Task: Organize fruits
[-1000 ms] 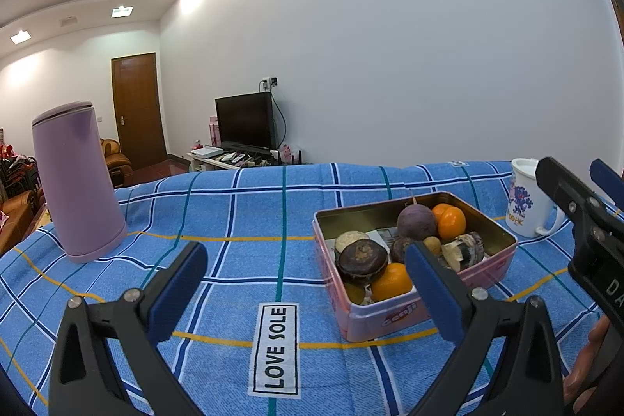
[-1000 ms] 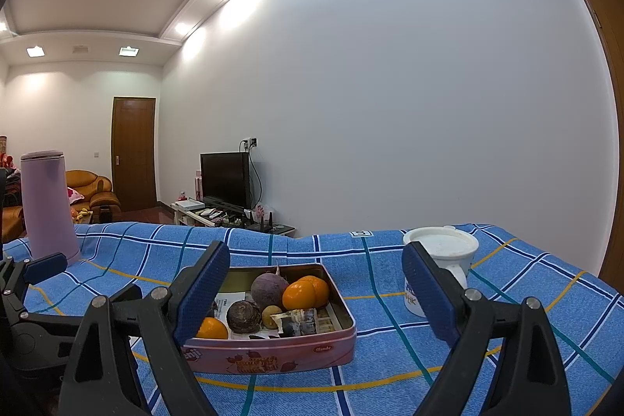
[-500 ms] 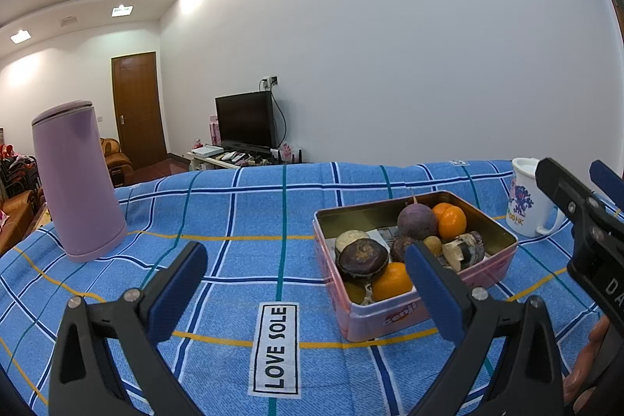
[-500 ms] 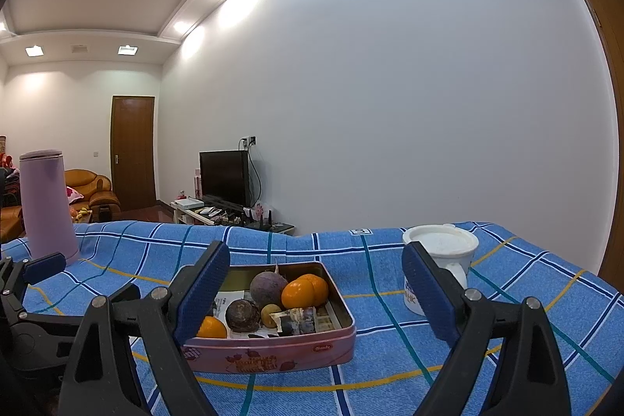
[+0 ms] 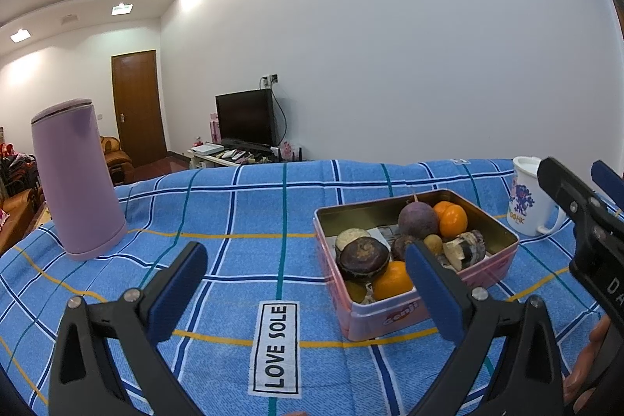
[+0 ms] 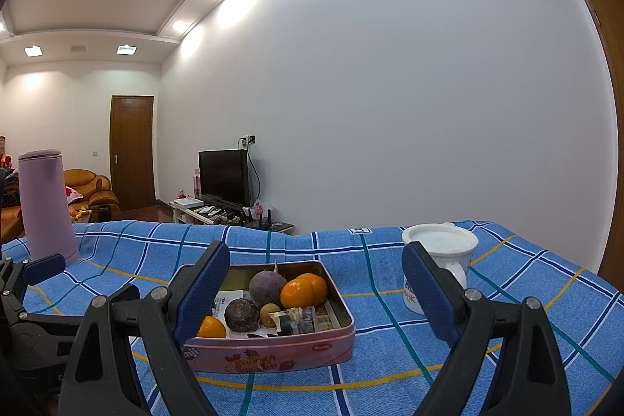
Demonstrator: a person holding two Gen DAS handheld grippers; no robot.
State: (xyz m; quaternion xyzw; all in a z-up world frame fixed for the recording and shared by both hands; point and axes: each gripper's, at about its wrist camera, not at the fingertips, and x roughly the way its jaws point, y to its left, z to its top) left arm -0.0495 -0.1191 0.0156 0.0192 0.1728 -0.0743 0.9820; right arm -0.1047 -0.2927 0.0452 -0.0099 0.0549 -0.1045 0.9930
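Note:
A pink tin box (image 5: 390,318) (image 6: 273,349) sits on the blue checked cloth and holds several fruits: an orange (image 5: 393,284) near the front, a bigger orange (image 5: 451,219) (image 6: 304,291) at the back, a round purple fruit (image 5: 418,220) (image 6: 267,287) and a dark brown one (image 5: 362,256) (image 6: 241,314). My left gripper (image 5: 306,293) is open and empty, low over the cloth just left of the box. My right gripper (image 6: 314,293) is open and empty, in front of the box.
A tall lilac flask (image 5: 76,178) (image 6: 45,205) stands at the far left. A white mug (image 5: 528,201) (image 6: 440,260) stands to the right of the box. A "LOVE SOLE" label (image 5: 277,346) lies on the cloth. The right gripper's body (image 5: 585,240) shows at the right edge.

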